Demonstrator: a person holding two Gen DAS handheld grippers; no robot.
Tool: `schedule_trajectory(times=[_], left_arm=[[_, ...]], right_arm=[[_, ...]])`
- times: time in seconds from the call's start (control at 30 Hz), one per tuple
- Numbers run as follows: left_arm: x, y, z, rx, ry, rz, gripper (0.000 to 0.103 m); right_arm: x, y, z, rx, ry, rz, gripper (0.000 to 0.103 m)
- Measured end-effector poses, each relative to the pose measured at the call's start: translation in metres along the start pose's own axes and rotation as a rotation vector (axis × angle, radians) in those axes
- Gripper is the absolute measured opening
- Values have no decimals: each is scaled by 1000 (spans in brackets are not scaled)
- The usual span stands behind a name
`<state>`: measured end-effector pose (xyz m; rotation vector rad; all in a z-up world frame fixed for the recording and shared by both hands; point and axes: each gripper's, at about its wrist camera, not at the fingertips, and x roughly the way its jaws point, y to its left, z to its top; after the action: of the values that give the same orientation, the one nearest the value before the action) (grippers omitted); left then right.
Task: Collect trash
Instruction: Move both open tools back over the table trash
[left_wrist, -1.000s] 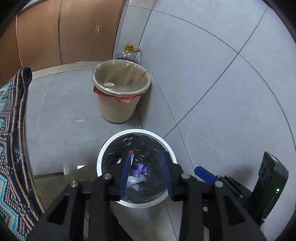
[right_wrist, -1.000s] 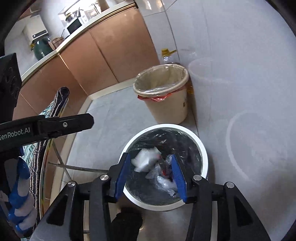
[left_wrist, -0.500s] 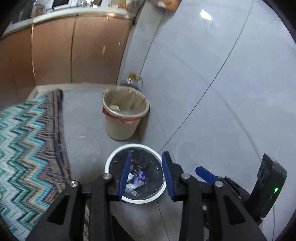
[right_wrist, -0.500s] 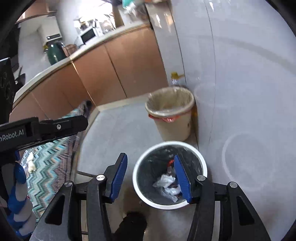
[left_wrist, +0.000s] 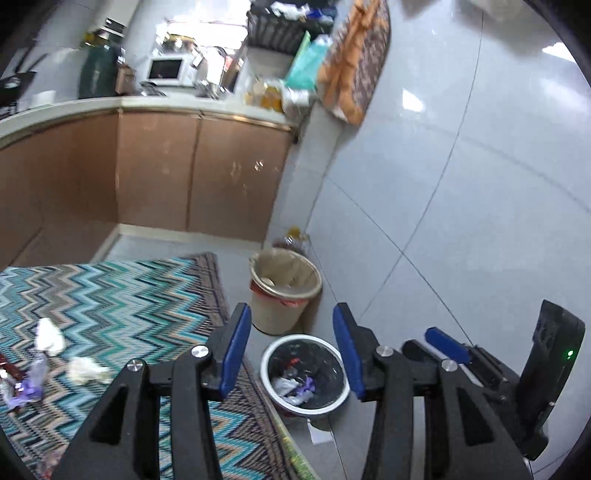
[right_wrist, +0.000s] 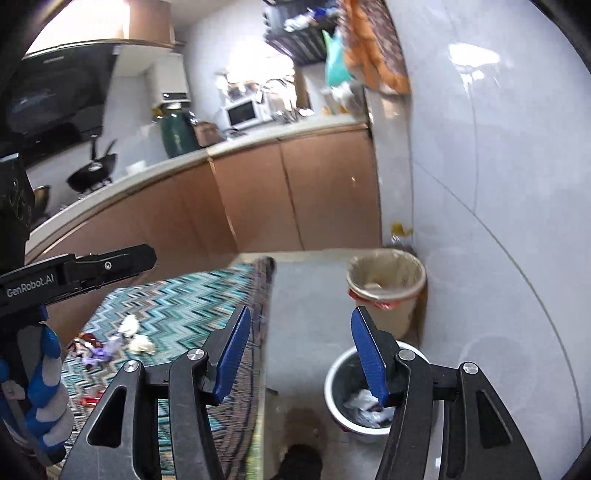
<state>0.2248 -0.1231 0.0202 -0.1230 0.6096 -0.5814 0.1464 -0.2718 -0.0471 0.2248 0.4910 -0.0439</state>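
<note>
A white-rimmed bin (left_wrist: 305, 374) (right_wrist: 364, 397) with a black liner stands on the grey floor and holds crumpled white and purple trash. Loose trash lies on the zigzag-patterned cloth: white wads (left_wrist: 49, 336) (right_wrist: 130, 324), a pale wad (left_wrist: 86, 370) and a purple scrap (left_wrist: 25, 390) (right_wrist: 105, 349). My left gripper (left_wrist: 291, 350) hovers high above the bin, its jaws opening with nothing between them. My right gripper (right_wrist: 301, 352) is also raised, jaws opening and empty. The left gripper's body (right_wrist: 77, 273) shows at the right wrist view's left edge, held by a gloved hand (right_wrist: 40, 391).
A beige bin (left_wrist: 284, 290) (right_wrist: 386, 286) with a tan liner stands against the tiled wall, a yellow-capped bottle (left_wrist: 293, 236) behind it. Brown cabinets (left_wrist: 155, 170) with a cluttered counter run along the back. The patterned cloth (left_wrist: 122, 295) covers a raised surface to the left.
Both grippers have risen and tilted up from just over the white-rimmed bin, which now looks small and far below. Both pairs of jaws stand wider. The cloth with loose trash has come into view.
</note>
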Motion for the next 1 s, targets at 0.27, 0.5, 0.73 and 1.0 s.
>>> schedule_trajectory(times=[0.27, 0.5, 0.73, 1.0], left_arm=[[-85, 45, -4, -4, -98, 82, 45], [-138, 101, -9, -34, -142, 161, 45], [-168, 162, -16, -73, -158, 236, 45], [-166, 228, -21, -125, -114, 277, 45]], right_arm=[[-50, 57, 16, -93, -76, 67, 56], [-72, 97, 23, -157, -112, 124, 56], [-70, 122, 32, -198, -121, 176, 56], [-38, 146, 36, -244, -72, 249, 56]])
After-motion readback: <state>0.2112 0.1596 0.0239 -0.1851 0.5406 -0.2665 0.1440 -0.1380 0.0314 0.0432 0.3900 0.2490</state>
